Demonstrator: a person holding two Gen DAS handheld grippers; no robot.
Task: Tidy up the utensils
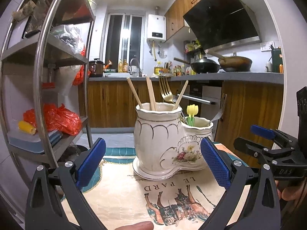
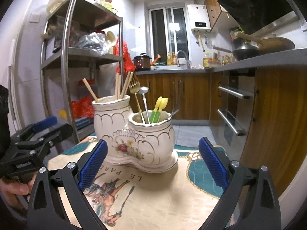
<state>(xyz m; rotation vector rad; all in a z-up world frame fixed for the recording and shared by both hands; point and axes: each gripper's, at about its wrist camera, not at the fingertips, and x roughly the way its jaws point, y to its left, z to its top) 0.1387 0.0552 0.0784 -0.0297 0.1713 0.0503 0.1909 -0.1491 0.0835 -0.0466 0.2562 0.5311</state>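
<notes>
Fingers of the left gripper (image 1: 153,164) stand wide apart with nothing between them, their blue pads short of the ceramic utensil holder (image 1: 168,141) and not touching it. The right gripper (image 2: 152,164) is likewise spread wide and empty, facing the same holder (image 2: 134,134) from the other side.

The holder stands on a printed cloth (image 1: 122,191) covering the surface, and has two joined cups. The taller cup holds wooden chopsticks (image 1: 150,94); four show in the left view. The lower cup holds a gold fork (image 2: 134,85), a silver fork (image 2: 177,103), a slim silver utensil (image 2: 144,95) and two yellow-and-green picks (image 2: 159,108). A steel shelf rack (image 2: 80,61) with red bags stands behind, well apart from the kitchen counter (image 2: 264,59) carrying two woks.
</notes>
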